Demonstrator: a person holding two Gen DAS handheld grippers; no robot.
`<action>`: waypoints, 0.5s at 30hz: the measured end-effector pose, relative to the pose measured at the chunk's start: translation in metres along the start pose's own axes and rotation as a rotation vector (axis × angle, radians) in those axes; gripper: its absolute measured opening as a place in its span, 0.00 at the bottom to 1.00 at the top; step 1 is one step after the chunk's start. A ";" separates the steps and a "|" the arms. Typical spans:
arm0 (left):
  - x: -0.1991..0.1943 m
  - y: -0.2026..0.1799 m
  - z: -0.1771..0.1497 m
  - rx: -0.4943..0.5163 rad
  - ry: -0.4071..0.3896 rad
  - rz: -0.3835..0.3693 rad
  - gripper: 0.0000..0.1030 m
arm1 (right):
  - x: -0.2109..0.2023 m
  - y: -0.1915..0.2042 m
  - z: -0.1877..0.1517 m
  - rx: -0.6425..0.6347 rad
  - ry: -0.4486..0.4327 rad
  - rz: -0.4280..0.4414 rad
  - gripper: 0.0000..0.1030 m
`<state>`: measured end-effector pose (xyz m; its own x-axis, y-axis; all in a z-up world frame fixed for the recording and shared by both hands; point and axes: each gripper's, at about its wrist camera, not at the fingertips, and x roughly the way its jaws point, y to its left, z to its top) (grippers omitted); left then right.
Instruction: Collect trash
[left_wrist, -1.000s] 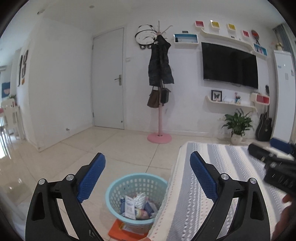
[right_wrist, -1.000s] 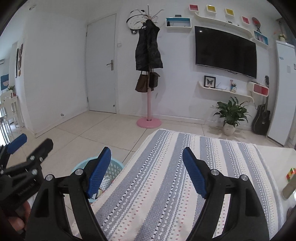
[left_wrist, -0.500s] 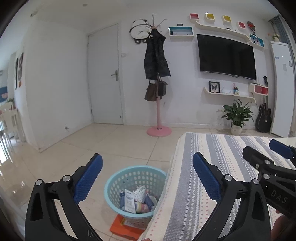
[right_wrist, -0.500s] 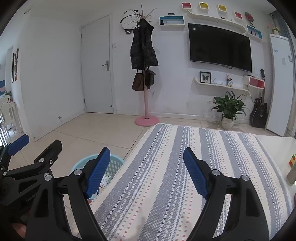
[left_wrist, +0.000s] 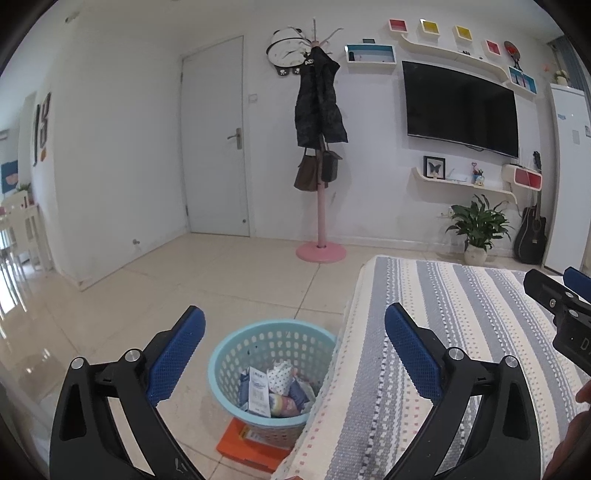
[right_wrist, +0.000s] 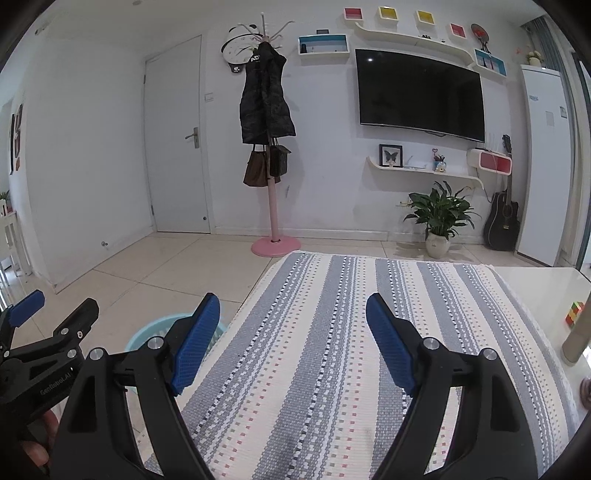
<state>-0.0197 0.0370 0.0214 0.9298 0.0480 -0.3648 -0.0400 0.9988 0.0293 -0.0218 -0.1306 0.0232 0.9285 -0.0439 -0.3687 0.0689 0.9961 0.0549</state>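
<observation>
Trash sits heaped inside the blue basket on the floor, just beside the striped tabletop. Left gripper hangs nearest, above the basket, jaws wide, empty; right gripper, over the tabletop, likewise.

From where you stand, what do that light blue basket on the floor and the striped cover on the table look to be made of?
The basket looks like moulded plastic: smooth, matte pale blue, with even rows of small holes in its wall. The striped cover looks like woven fabric, probably cotton: a coarse visible weave in grey and cream bands with small coloured flecks, draping over the table edge. The exact fibre cannot be told.
</observation>
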 end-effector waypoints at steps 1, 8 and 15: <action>0.001 0.000 0.000 -0.001 0.004 -0.003 0.92 | 0.000 0.000 0.000 -0.004 0.002 -0.003 0.75; 0.003 0.006 0.000 -0.013 0.012 -0.001 0.92 | 0.003 -0.005 0.000 0.022 0.043 0.009 0.75; 0.004 0.007 0.002 -0.014 0.017 -0.003 0.92 | 0.003 -0.008 0.002 0.028 0.048 0.017 0.75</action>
<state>-0.0151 0.0438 0.0217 0.9234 0.0454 -0.3811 -0.0427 0.9990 0.0155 -0.0190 -0.1389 0.0231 0.9110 -0.0222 -0.4119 0.0637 0.9941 0.0873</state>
